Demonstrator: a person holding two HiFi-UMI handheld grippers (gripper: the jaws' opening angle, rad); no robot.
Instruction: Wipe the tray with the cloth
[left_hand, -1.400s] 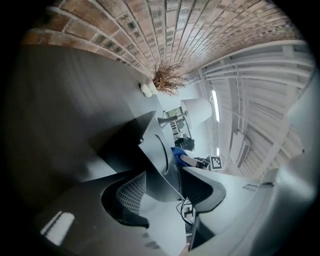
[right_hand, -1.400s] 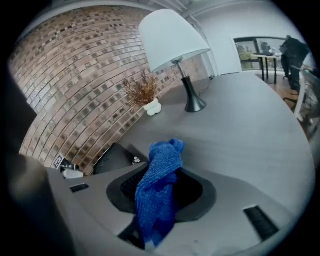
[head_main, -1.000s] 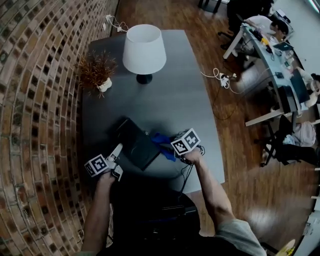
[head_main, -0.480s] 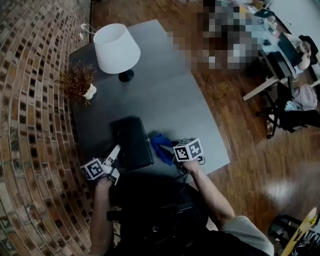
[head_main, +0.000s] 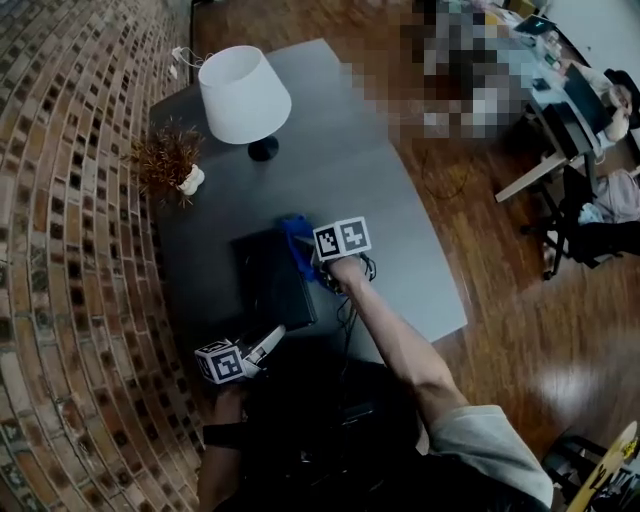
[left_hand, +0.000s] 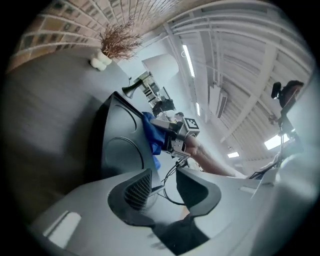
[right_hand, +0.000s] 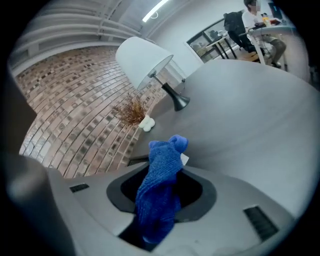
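Right gripper (head_main: 312, 255) clenched on blue cloth (right_hand: 159, 185), cloth over far end of black tray (head_main: 268, 290) on grey table (head_main: 400, 230). Left gripper (left_hand: 167, 190) jaws just been closing, now part apart, nothing between them, by tray's near corner. Risk: tray unsteadied, wipe likely shoves it across table. Cloth bunched, may slip from pinch.

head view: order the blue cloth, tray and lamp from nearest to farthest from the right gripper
From the right gripper:
1. blue cloth: gripped in its fingers.
2. tray: just below it and to its left.
3. lamp: well ahead, beyond the tray.
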